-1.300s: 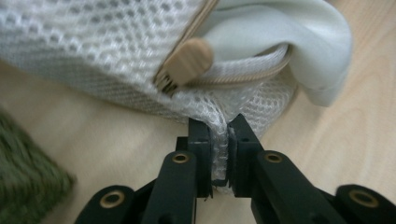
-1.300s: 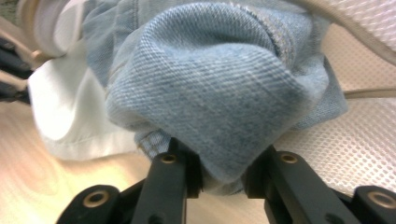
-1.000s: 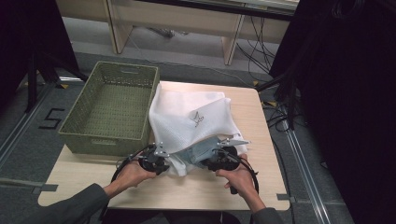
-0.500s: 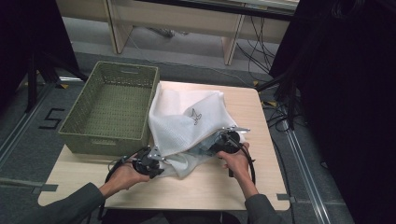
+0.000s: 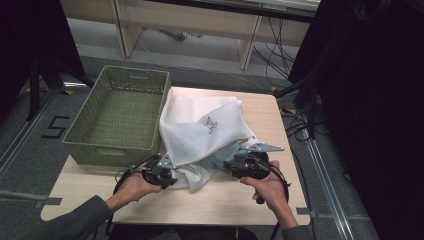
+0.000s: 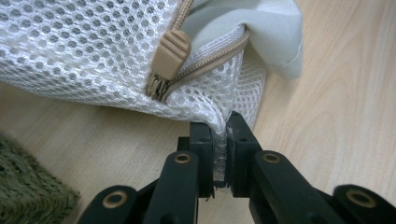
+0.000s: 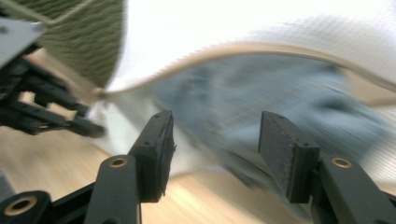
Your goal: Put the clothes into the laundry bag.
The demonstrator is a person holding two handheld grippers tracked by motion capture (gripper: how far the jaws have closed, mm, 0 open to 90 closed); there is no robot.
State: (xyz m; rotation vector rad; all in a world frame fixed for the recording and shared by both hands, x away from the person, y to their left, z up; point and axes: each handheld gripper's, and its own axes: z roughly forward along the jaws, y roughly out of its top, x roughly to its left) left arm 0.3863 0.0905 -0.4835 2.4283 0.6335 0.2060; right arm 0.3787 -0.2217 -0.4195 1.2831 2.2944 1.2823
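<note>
My left gripper sits near the front edge of the surface, left of the middle, and its jaws are clenched on a fold of the white mesh laundry bag. In the left gripper view the mesh is pinched tight between my two black pads, just below the end of the tan zipper, whose ribbed pull hangs right above the pinch. A pale grey-green cloth peeks out of the open zipper.

My right gripper is near the front edge too, right of the middle, at the bag's mouth. Its jaws have just been opening and now stand released, wide apart; in the right gripper view nothing is pressed between them, and beyond them lies the blurred grey-blue cloth under the tan-edged rim of the bag.

The bag itself lies across the middle of the surface, its left side touching the green woven basket, which stands along the left edge.
</note>
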